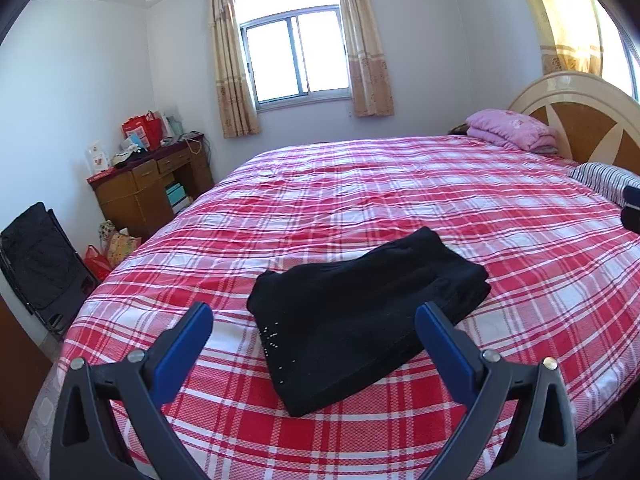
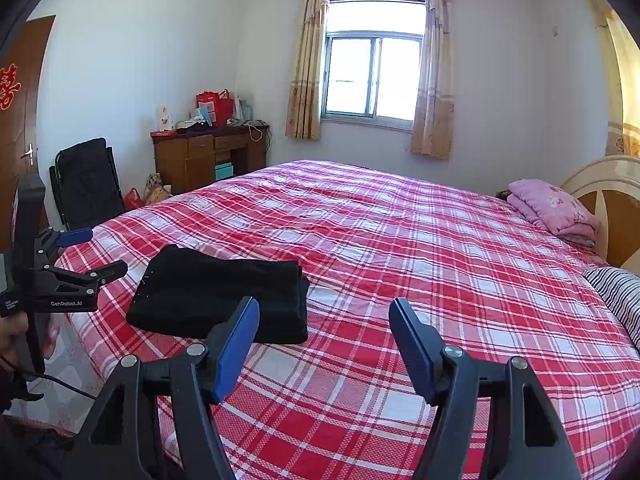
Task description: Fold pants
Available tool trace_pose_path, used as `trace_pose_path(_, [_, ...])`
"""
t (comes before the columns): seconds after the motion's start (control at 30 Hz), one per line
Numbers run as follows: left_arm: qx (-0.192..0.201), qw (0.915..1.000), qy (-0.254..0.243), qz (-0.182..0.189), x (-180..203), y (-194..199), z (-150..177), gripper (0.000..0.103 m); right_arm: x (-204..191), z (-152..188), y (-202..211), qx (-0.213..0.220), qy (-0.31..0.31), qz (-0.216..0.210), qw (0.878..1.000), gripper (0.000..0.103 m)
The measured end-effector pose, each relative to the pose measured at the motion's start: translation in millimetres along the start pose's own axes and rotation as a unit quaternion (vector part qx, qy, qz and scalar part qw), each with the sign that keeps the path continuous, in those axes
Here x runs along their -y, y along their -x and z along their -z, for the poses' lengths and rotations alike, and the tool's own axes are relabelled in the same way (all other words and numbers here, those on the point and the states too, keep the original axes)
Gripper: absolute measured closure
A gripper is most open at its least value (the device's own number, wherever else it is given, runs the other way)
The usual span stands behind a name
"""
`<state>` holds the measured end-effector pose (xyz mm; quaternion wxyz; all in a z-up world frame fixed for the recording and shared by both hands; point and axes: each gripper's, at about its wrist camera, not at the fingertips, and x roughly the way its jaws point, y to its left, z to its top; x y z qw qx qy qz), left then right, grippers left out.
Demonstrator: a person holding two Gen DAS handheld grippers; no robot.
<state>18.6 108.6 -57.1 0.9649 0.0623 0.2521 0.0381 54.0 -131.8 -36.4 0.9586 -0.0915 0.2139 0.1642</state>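
Blue-padded fingers (image 1: 200, 324) of the left gripper (image 1: 314, 330) frame the bottom of the left wrist view, spread wide and released, with nothing pressed between them. Just beyond and between the tips lie the pants (image 1: 360, 312), black, folded into a thick rectangular bundle on the red plaid bed (image 1: 400, 184). The right-hand finger overlaps the bundle's near right edge in the picture; whether it touches the cloth cannot be told. Well past the fingertips, to the right, a folded pink quilt (image 1: 512, 128) sits by the headboard (image 1: 580, 120), and a striped pillow (image 1: 604, 176) lies nearer. Far to the left of the fingers stands a wooden desk (image 1: 152, 184).

Seen from the right wrist, the right gripper (image 2: 324, 316) also stands open, its fingers (image 2: 240, 344) apart over bare plaid with nothing between them. The pants (image 2: 220, 292) lie just beyond the left finger, off to its left, outside the gap. Farther left, the left gripper (image 2: 100, 252) hovers at the bed's edge, near the bundle's left end, held by a hand (image 2: 12, 336). The quilt (image 2: 556, 208) lies far beyond the right finger.
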Motion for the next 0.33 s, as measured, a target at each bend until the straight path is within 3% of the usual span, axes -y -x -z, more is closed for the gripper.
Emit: trace_pose_path(0.33, [0.005,0.9999,-0.007,-0.007,2.4,-0.6,3.6,0.0,-4.0,3.1,-6.2,-0.008,0.006,-0.002,1.0,0.034])
